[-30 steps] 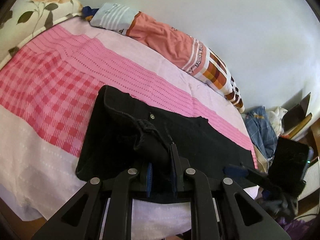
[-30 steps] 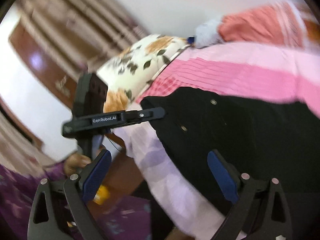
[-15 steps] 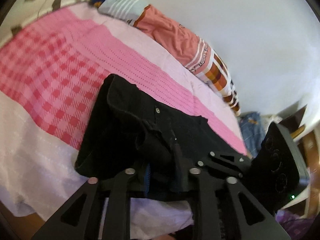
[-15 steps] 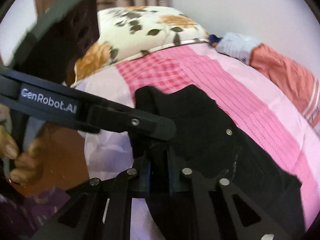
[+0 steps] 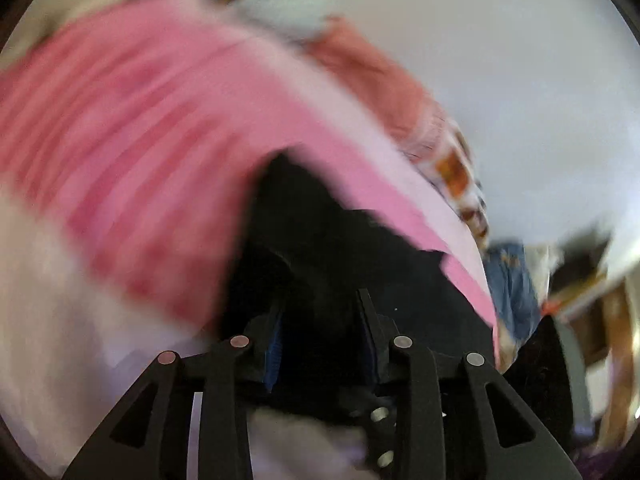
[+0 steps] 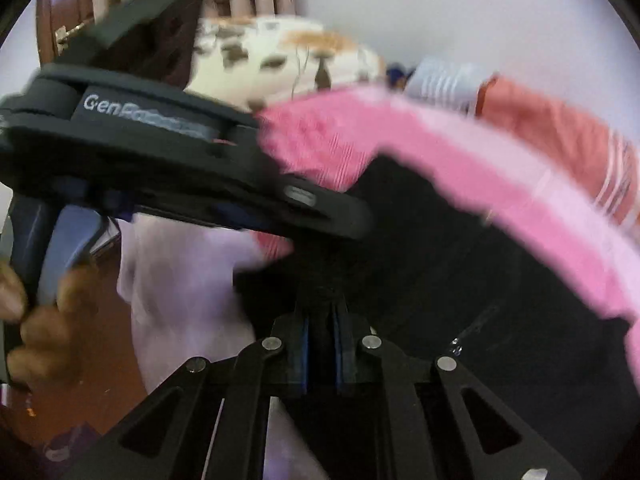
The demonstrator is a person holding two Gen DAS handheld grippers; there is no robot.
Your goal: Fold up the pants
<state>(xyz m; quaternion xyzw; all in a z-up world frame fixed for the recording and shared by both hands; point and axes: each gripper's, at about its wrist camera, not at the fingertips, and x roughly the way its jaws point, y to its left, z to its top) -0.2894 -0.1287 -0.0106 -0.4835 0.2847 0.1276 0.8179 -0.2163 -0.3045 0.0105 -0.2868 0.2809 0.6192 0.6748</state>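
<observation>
The black pants lie on the pink bedspread, near its front edge; this view is blurred by motion. My left gripper is shut on a bunch of the pants' cloth. In the right wrist view my right gripper is shut on the pants at their near edge. The left gripper's body crosses that view at upper left, just above the same edge, held by a hand.
A floral pillow lies at the head of the bed. A rolled orange and striped blanket runs along the white wall. Blue clothes and clutter sit past the bed's right end.
My right gripper came in open, closed on the pants' near edge beside the left one, and both are now moving fast with the cloth; the left stayed shut on it.
</observation>
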